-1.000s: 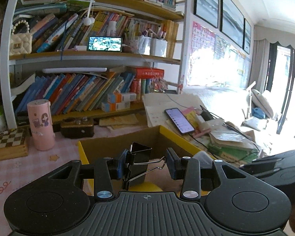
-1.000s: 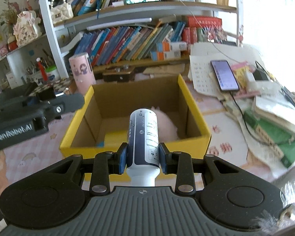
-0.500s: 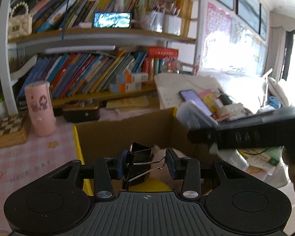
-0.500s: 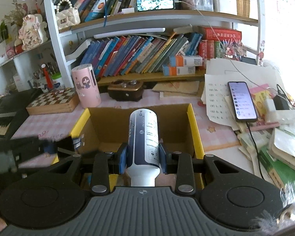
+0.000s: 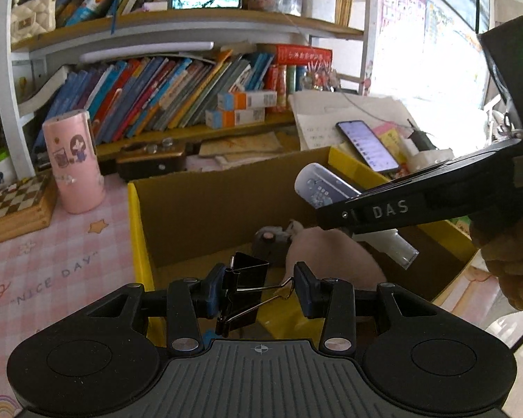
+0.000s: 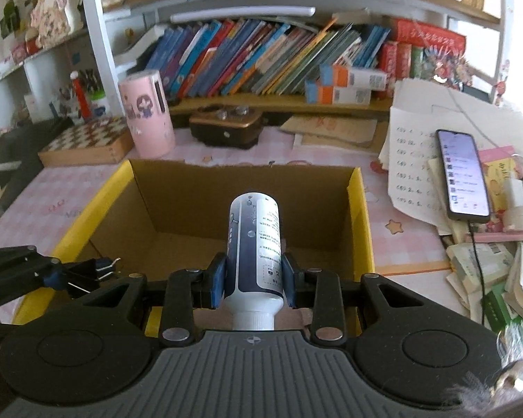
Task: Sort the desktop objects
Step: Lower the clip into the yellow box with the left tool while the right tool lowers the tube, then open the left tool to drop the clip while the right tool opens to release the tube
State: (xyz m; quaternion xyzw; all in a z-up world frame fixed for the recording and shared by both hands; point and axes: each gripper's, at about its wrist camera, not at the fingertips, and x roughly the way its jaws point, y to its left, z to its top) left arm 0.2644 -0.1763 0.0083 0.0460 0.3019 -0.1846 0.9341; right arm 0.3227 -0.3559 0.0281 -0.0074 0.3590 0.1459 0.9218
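Over the last second both grippers have come forward until they hang over the open yellow cardboard box (image 6: 361, 209). The left gripper (image 5: 259, 287) clamps a black binder clip (image 5: 242, 280) above the box's near-left corner; the right gripper (image 6: 252, 278) pinches a white-and-blue bottle (image 6: 256, 244) near its neck, base pointing far, over the box's near middle. With both items now above the box beside the pink object (image 5: 331, 261) already inside, release looks like the next step

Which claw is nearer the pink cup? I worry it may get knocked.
Left. The left claw, shut on a clip, is over the box's cup-side edge; the right claw, holding a bottle, is further from the cup.
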